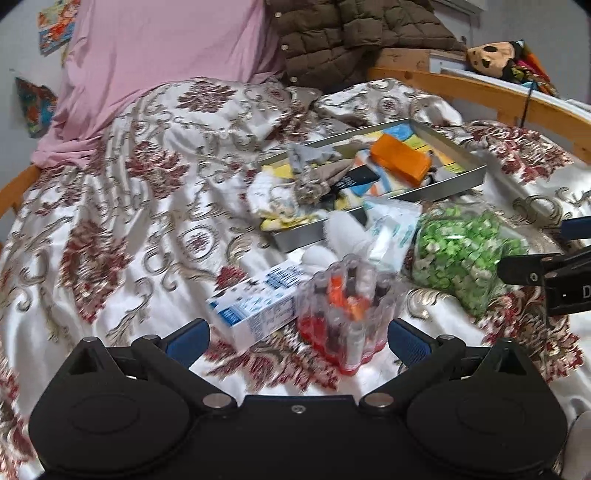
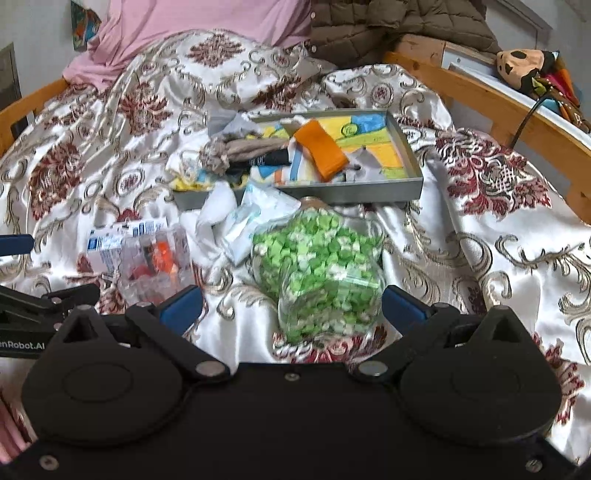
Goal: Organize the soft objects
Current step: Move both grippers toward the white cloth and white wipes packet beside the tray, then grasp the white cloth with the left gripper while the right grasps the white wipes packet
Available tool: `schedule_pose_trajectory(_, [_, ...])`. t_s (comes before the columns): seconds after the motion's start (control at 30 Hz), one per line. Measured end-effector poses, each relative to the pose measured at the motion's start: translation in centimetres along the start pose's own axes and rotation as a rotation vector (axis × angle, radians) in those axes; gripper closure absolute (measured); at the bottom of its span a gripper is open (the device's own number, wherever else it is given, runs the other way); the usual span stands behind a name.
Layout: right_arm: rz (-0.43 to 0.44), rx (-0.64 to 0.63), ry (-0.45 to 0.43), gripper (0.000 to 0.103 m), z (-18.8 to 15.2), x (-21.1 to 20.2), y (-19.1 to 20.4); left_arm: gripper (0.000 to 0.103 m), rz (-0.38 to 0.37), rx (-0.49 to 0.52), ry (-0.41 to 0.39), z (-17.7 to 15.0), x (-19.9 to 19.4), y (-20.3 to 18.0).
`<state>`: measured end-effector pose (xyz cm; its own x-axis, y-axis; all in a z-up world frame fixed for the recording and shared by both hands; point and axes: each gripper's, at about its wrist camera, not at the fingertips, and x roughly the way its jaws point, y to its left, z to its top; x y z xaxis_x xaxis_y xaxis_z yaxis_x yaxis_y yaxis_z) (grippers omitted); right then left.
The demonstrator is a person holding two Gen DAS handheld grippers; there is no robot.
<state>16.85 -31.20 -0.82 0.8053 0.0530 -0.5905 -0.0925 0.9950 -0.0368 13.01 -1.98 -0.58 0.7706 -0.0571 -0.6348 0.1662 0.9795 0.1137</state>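
Note:
A grey tray (image 1: 448, 182) (image 2: 406, 155) lies on the bed with an orange sponge (image 1: 400, 158) (image 2: 323, 149), a beige knit cloth (image 1: 317, 181) (image 2: 236, 149) and other soft pieces in it. In front of the tray lie a white tissue pack (image 1: 391, 232) (image 2: 258, 218) and a clear star-shaped jar of green paper stars (image 1: 458, 254) (image 2: 321, 273). My left gripper (image 1: 297, 341) is open just before a clear box of small bottles (image 1: 347, 314) (image 2: 155, 266). My right gripper (image 2: 291, 304) is open, the jar's near end between its fingers.
A blue and white carton (image 1: 255, 308) (image 2: 110, 240) lies left of the bottle box. The patterned bedspread (image 1: 110, 221) covers the bed, with a pink pillow (image 1: 159, 55), a brown jacket (image 1: 351, 33), a wooden bed rail (image 1: 480, 92) and a plush toy (image 1: 495, 55) behind.

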Motion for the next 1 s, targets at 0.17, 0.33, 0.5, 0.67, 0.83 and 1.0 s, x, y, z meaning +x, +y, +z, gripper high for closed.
schedule_pose_trajectory(0.17, [-0.009, -0.013, -0.026, 0.001, 1.2, 1.5, -0.8, 0.001, -0.091, 0.031, -0.051, 1.4, 1.6, 0.6])
schedule_pose_trajectory(0.33, [-0.037, -0.06, -0.071, 0.001, 2.8, 3.2, -1.3, 0.001, -0.123, 0.113, -0.117, 2.3, 3.5, 0.8])
schedule_pose_trajectory(0.5, [-0.038, -0.154, -0.102, 0.001, 4.5, 6.1, -1.5, 0.001, -0.181, 0.144, -0.141, 3.9, 5.7, 1.2])
schedule_pose_trajectory(0.67, [-0.031, -0.286, -0.088, 0.001, 5.6, 8.7, -0.3, 0.001, -0.251, 0.101, -0.143, 5.2, 8.4, 2.3])
schedule_pose_trajectory(0.83, [-0.035, -0.42, -0.113, 0.001, 6.5, 10.5, 1.3, 0.004, -0.347, 0.039, -0.123, 6.5, 11.6, 3.5])
schedule_pose_trajectory(1.0, [0.03, -0.465, -0.095, 0.001, 7.4, 12.0, 2.8, 0.008, -0.445, -0.079, -0.061, 7.6, 14.9, 4.8])
